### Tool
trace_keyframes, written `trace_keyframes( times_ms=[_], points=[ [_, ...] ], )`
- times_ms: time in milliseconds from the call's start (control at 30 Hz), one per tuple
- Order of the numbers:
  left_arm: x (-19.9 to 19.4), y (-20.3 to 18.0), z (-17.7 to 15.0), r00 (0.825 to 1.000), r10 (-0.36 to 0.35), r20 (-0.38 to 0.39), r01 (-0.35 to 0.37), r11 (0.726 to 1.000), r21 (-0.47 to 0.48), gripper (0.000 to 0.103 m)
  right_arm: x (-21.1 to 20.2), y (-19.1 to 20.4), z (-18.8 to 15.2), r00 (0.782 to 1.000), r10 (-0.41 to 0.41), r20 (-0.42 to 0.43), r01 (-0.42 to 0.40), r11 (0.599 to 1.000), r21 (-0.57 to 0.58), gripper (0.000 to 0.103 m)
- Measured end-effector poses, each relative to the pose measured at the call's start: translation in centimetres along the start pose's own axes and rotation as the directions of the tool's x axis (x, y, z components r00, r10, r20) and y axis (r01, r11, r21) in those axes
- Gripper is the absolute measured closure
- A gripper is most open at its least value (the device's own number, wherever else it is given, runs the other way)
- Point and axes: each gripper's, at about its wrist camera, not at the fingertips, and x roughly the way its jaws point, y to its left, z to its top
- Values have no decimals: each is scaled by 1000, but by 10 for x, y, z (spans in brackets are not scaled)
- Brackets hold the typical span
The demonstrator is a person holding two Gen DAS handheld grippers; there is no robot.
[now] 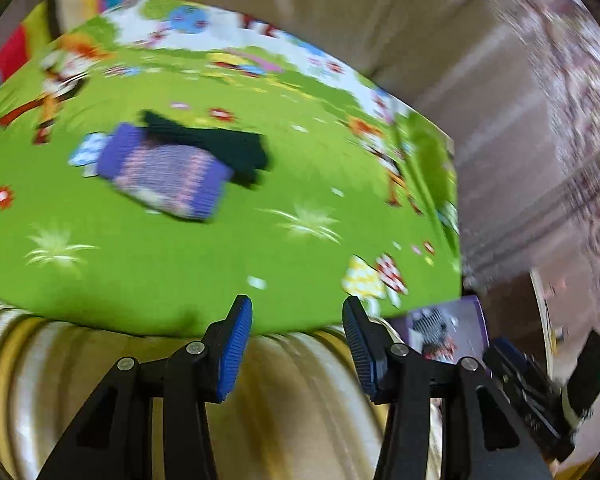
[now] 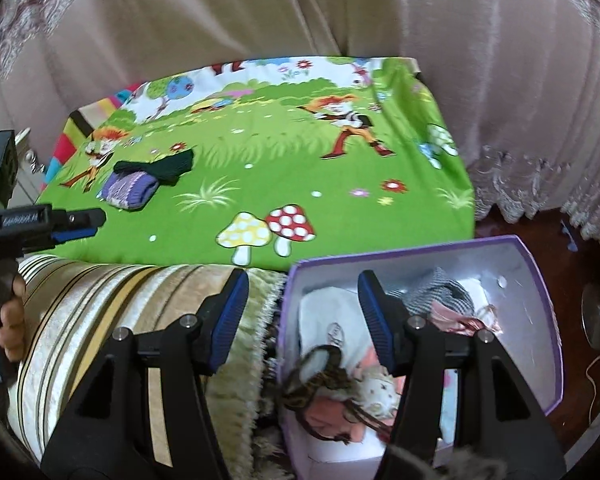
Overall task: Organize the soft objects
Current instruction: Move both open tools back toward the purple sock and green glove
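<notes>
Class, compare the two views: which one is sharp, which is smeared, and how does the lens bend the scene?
Left wrist view: motion-smeared purple knit and curtain. Right wrist view: sharp mushrooms, bright patch inside the purple box. Both: fisheye bulge, dark corners.
</notes>
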Motion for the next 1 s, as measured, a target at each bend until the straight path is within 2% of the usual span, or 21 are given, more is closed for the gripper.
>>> trace_keyframes(
  times_ms=[133,300,567,700,933,1000],
  points=[
    [0,39,15,1000,31,2,-31,992,-122,51,12,19,11,1000,27,-9,-27,999,-43,42],
    [11,72,34,998,66,-25,-70,976,-206,50,25,36,24,999,50,-15,-51,995,-85,42],
    [38,104,65,990,124,-74,-139,953,-268,49,42,57,41,996,87,-25,-90,988,-127,42],
    [52,108,75,984,151,-93,-171,948,-267,49,51,61,45,994,101,-33,-104,986,-133,42],
    [68,108,90,983,155,-100,-178,940,-290,46,66,67,53,992,117,-48,-123,982,-145,42],
    [71,106,96,983,158,-95,-179,940,-291,42,69,68,55,991,120,-50,-127,981,-148,42]
  ],
)
